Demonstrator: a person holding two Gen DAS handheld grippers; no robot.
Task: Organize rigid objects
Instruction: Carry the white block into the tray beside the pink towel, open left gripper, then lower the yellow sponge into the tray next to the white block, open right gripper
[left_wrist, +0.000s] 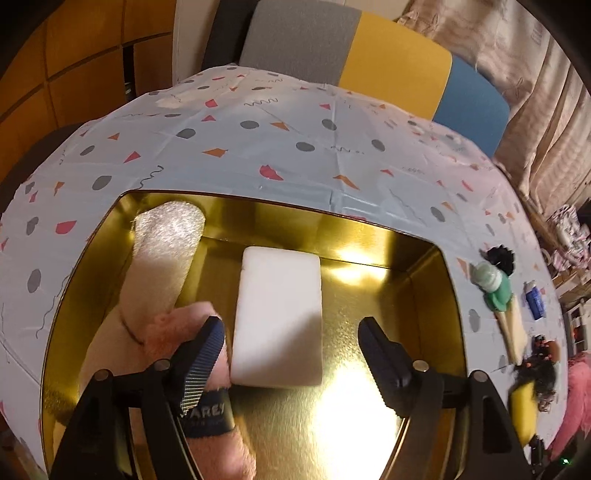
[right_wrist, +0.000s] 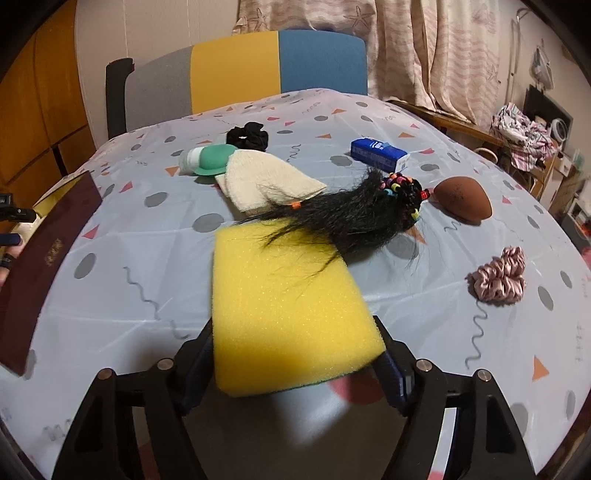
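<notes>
Yellow sponge (right_wrist: 291, 306): lies flat on the bench (right_wrist: 147, 266), hair tuft (right_wrist: 347, 218) draped over its far edge. My right gripper (right_wrist: 295, 362) straddles its near end, pads at both sides; whether they press, I cannot tell. Advice: clamp squarely, lift clear of the hair. White block (left_wrist: 279, 317): inside gold tin (left_wrist: 424, 280), beside pink cloth (left_wrist: 155, 295). My left gripper (left_wrist: 291, 354): released, empty.
</notes>
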